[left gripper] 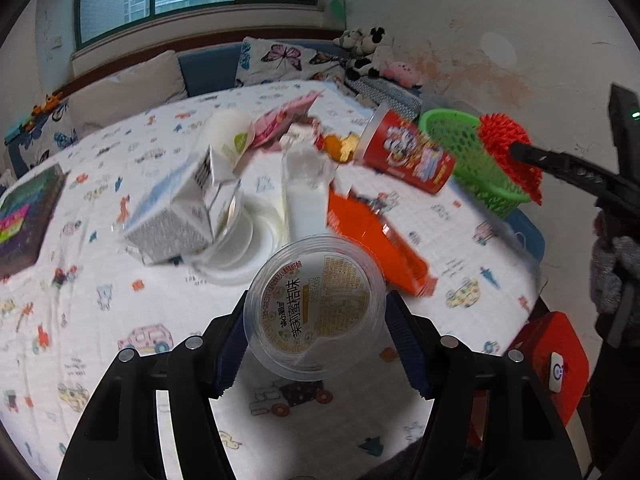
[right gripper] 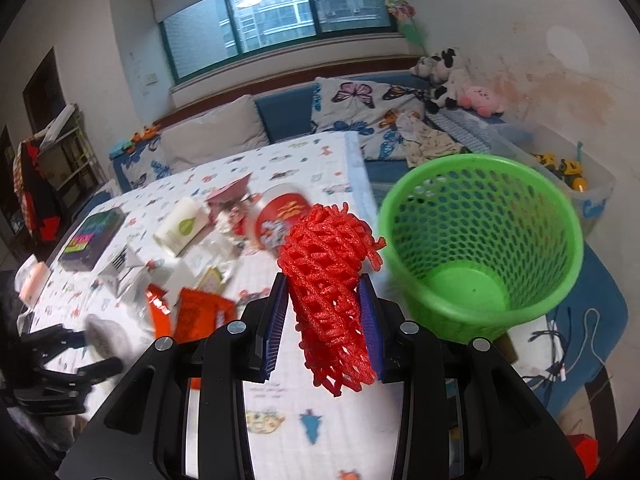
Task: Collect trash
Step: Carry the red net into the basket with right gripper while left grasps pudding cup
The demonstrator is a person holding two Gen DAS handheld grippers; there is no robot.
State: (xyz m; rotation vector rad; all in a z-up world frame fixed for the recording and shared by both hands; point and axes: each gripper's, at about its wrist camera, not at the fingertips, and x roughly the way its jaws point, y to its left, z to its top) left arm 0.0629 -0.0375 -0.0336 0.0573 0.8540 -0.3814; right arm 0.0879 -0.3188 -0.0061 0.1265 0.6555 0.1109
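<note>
Two hand-held grippers, left [left gripper: 316, 344] clamping round clear cup [left gripper: 315, 312], right [right gripper: 325, 320] squeezing red foam netting [right gripper: 328, 280].

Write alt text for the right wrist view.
The right gripper clamps a red foam fruit net beside an empty green plastic mesh basket. Behind lies a patterned tablecloth strewn with packaging, including a red snack cup.

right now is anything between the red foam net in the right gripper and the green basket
Nothing visible. The right gripper is shut on the red foam net, and the green basket stands just to its right, mouth tilted toward it, with only bare tablecloth between them.
</note>
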